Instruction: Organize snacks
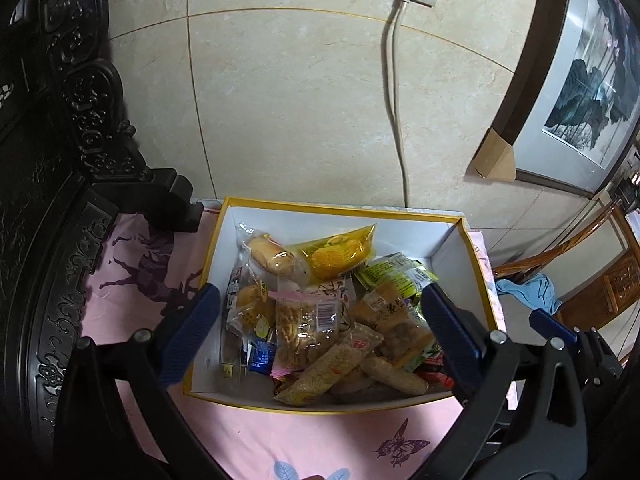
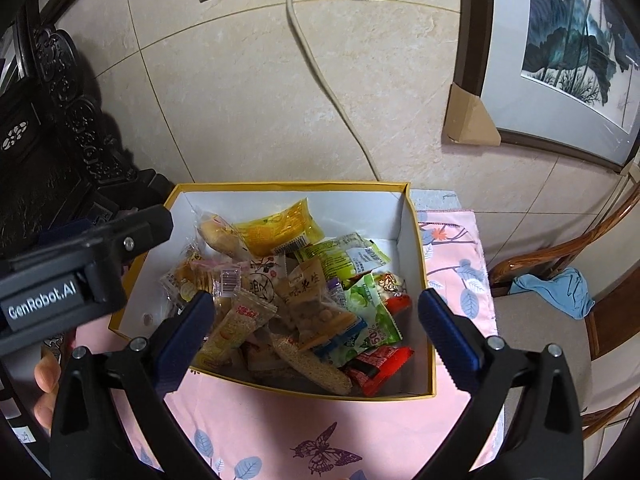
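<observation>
1. I hold a black two-finger gripper with blue ribbed pads in each hand, and both point down toward one box.
2. My left gripper (image 1: pixel 320 334) stands wide apart with nothing between its pads; it hovers over the box without touching any packet.
3. My right gripper (image 2: pixel 314 334) is also spread wide and empty, hanging above the near half of the box.
4. In the right wrist view, the black body of my left gripper shows at the left edge, with part of my hand (image 2: pixel 48 384) below it.
5. The open rectangular cardboard box with a yellow rim and white inner walls (image 1: pixel 340 218) sits on a pink cloth printed with purple butterflies and blue leaves (image 1: pixel 320 436).
6. The snacks all lie inside the box, piled loosely toward its near and middle parts.
7. At the back of the pile lies a bright yellow plastic packet (image 1: pixel 336 254), with a clear-wrapped bun (image 1: pixel 270 258) touching its left side.
8. A long sesame-coloured bar in clear wrap (image 1: pixel 328 372) lies slanted at the front.
9. A green and white sachet (image 2: pixel 370 320) and a red packet (image 2: pixel 378 368) lie at the front right corner.
10. Behind the box is a beige tiled wall (image 1: pixel 288 100) with a white socket plate and a pale cable (image 1: pixel 396 92) hanging down.
11. Dark carved wooden furniture (image 1: pixel 60 160) stands to the left; a framed painting (image 2: pixel 568 40) leans at the right.
</observation>
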A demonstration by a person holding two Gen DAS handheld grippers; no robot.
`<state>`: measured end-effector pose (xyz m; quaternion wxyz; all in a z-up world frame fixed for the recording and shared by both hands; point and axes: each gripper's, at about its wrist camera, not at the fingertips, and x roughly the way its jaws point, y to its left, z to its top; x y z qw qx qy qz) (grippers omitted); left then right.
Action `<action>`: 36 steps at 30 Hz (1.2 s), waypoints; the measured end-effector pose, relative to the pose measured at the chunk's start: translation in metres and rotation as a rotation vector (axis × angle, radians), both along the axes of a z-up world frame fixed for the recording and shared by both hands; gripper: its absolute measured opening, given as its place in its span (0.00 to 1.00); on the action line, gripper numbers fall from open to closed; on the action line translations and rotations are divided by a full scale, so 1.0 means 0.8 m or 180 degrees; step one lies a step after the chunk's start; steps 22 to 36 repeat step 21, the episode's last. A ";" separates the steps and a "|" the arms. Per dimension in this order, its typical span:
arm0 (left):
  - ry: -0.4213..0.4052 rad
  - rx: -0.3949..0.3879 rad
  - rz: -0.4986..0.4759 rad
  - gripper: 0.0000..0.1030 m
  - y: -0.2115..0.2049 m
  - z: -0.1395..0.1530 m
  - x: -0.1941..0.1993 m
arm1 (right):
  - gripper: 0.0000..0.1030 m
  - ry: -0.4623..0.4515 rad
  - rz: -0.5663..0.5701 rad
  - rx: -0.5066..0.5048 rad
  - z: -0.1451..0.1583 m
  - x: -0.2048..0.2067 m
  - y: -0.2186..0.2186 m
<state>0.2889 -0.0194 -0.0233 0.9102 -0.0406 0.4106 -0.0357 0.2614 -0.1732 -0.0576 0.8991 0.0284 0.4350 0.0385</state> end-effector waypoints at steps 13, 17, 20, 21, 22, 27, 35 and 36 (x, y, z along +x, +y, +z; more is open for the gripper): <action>0.0022 0.0062 0.0040 0.98 -0.001 -0.002 -0.007 | 0.99 -0.0003 0.0011 -0.0043 -0.001 -0.005 0.005; -0.0058 0.0032 0.0033 0.98 -0.002 0.003 -0.008 | 0.99 -0.0005 0.0026 -0.0036 0.000 -0.004 0.006; -0.0033 0.0053 0.0032 0.98 -0.004 0.002 -0.007 | 0.99 0.0001 0.0026 -0.0035 0.000 -0.004 0.005; -0.0027 0.0057 0.0028 0.98 -0.004 0.002 -0.007 | 0.99 0.0003 0.0021 -0.0033 -0.001 -0.004 0.005; -0.0027 0.0057 0.0028 0.98 -0.004 0.002 -0.007 | 0.99 0.0003 0.0021 -0.0033 -0.001 -0.004 0.005; -0.0027 0.0057 0.0028 0.98 -0.004 0.002 -0.007 | 0.99 0.0003 0.0021 -0.0033 -0.001 -0.004 0.005; -0.0027 0.0057 0.0028 0.98 -0.004 0.002 -0.007 | 0.99 0.0003 0.0021 -0.0033 -0.001 -0.004 0.005; -0.0027 0.0057 0.0028 0.98 -0.004 0.002 -0.007 | 0.99 0.0003 0.0021 -0.0033 -0.001 -0.004 0.005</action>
